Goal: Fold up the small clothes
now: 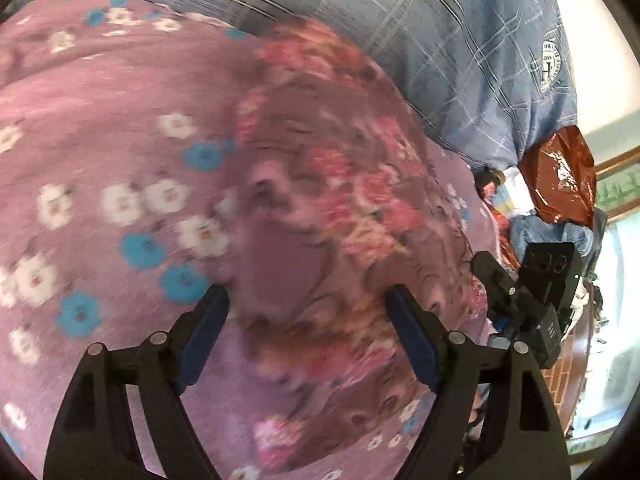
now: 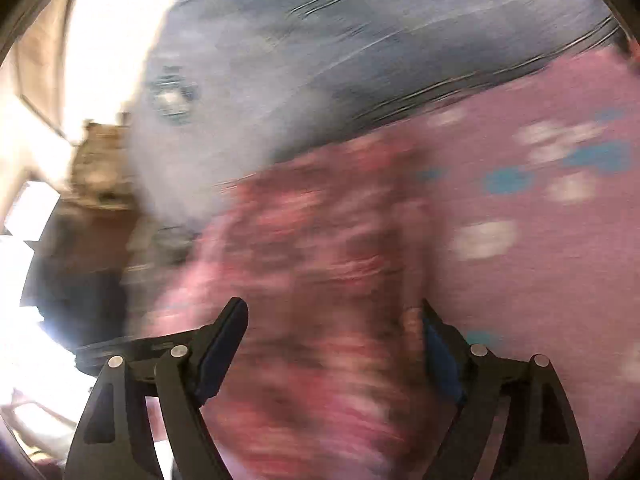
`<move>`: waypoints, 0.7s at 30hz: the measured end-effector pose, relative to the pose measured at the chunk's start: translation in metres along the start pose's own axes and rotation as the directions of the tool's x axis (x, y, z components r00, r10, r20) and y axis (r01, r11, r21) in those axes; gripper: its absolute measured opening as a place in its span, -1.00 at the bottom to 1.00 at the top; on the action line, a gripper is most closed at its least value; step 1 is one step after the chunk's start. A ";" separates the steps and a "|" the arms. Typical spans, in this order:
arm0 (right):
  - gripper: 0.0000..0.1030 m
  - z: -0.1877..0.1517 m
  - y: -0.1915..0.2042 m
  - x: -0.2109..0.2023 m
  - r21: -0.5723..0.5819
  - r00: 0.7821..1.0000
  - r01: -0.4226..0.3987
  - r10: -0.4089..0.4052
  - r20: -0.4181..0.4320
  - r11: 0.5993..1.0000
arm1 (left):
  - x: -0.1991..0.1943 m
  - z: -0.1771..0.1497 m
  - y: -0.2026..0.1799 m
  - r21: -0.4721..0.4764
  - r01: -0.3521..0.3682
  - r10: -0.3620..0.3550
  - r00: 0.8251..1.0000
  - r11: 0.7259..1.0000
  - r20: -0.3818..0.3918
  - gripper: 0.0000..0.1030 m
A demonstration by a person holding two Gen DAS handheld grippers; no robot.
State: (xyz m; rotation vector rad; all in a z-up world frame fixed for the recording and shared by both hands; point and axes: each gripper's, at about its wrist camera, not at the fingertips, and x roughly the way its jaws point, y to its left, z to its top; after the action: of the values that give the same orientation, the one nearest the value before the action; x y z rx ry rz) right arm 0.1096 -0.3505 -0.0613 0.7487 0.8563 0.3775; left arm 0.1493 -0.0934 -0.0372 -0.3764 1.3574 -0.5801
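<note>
Garment (image 1: 320, 208): small, soft, thin fabric, brownish-mauve with a dense pink/red floral print, rumpled into an irregular elongated heap. It lies on the bedspread (image 1: 100, 120), a fuzzy pink-purple fleece dotted with white and blue flowers, smooth and gently domed. Both views are motion-blurred, so the garment's exact outline and type are unclear.

Left hand-held gripper (image 1: 308, 300): black plastic fingers with blue pads, jaws wide apart, over the near end of the garment, nothing pinched. Right hand-held gripper (image 2: 334, 312): same build, jaws also spread wide, garment (image 2: 320, 240) below and between the tips; pads don't press on it as far as the blur allows. Right unit's black body is also visible at the garment's right edge in the left wrist view (image 1: 536, 300).

Beyond the garment's far edge: pillow (image 1: 460, 40) in blue-grey plaid woven cotton with a round printed emblem, plump and creased. Right of the pillow: crinkly glossy red-brown plastic bag (image 1: 560, 176).
</note>
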 end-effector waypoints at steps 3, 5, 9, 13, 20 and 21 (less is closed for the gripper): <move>0.48 0.002 -0.001 0.014 -0.038 0.999 0.018 -0.019 -0.027 0.999 | 0.006 0.004 -0.006 0.006 -0.003 0.003 1.000 1.000 0.013 0.65; 0.36 0.001 0.001 0.015 -0.078 0.997 0.071 -0.073 -0.019 0.994 | 0.008 0.009 -0.004 -0.033 0.015 -0.014 1.000 0.999 0.024 0.63; -0.16 0.000 0.011 0.012 -0.107 0.986 0.169 -0.169 0.013 0.980 | -0.001 0.010 0.002 -0.084 0.021 -0.017 0.999 0.996 0.049 -0.31; -0.44 0.000 0.024 0.004 -0.130 0.973 0.229 -0.224 0.052 0.965 | -0.030 0.001 -0.001 -0.057 0.065 -0.060 0.994 0.996 0.087 -0.51; -0.48 -0.022 0.076 -0.018 -0.180 0.985 0.169 -0.160 0.061 0.969 | -0.101 -0.031 0.010 -0.033 0.109 -0.103 0.982 0.994 0.157 -0.51; -0.48 -0.029 0.085 -0.021 -0.181 0.988 0.151 -0.142 0.060 0.972 | -0.111 -0.039 0.014 -0.031 0.114 -0.107 0.980 0.993 0.171 -0.51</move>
State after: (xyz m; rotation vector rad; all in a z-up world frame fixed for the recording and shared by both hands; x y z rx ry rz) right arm 0.0725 -0.2917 -0.0007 0.5166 0.8148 0.3017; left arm 0.1024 -0.0135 0.0362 -0.5254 1.1922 -0.5991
